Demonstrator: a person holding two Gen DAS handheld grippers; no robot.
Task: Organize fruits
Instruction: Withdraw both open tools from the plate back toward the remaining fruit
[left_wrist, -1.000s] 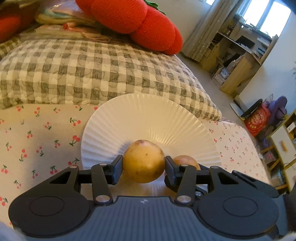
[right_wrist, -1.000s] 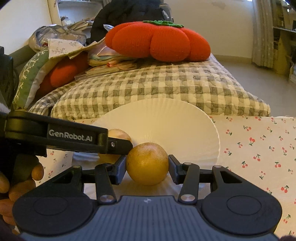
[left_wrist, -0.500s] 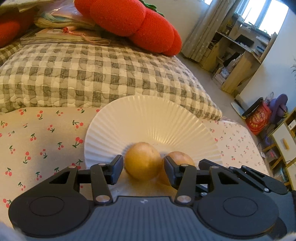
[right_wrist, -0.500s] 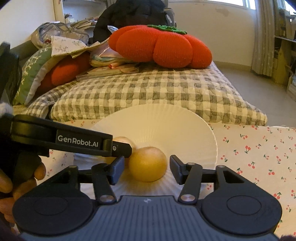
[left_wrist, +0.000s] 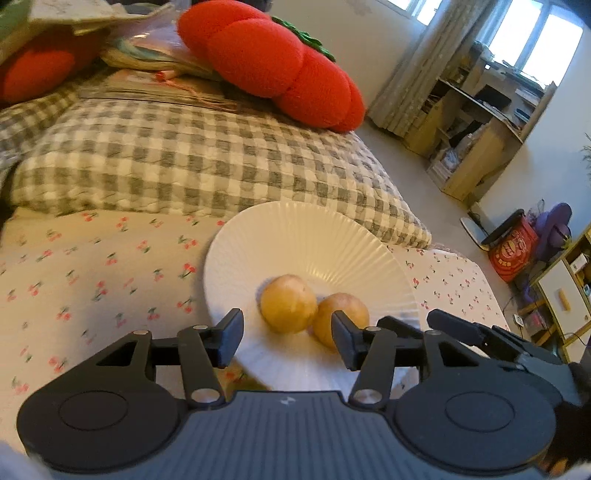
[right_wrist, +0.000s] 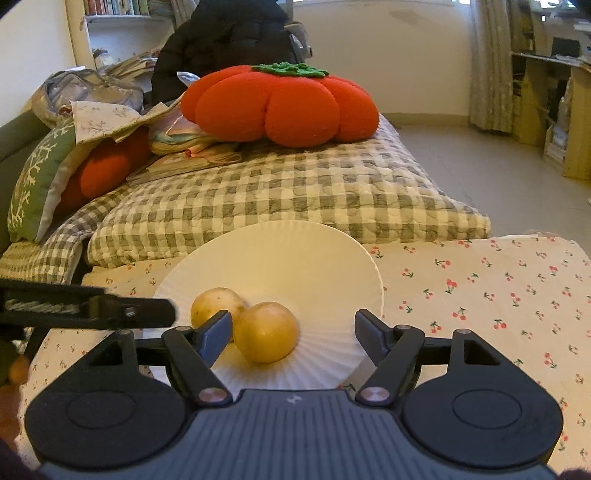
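Both grippers released; two fruits on plate.

Left gripper (left_wrist: 287, 342) and right gripper (right_wrist: 293, 335): jaws now wide and empty, having let go of the fruits held a second ago. Left fruit (left_wrist: 289, 303) and right fruit (right_wrist: 266, 331) touch, near the front rim of the white plate (left_wrist: 314, 240); both round, no long axis. Bare cherry-print bedsheet (right_wrist: 480, 288) flanks the plate.

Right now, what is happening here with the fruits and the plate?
A person holds a hand-held gripper in each hand over a bed. Two yellow fruits, the left fruit and the right fruit, lie side by side on the white plate. The left hand-held gripper and the right hand-held gripper are both open and grip nothing.
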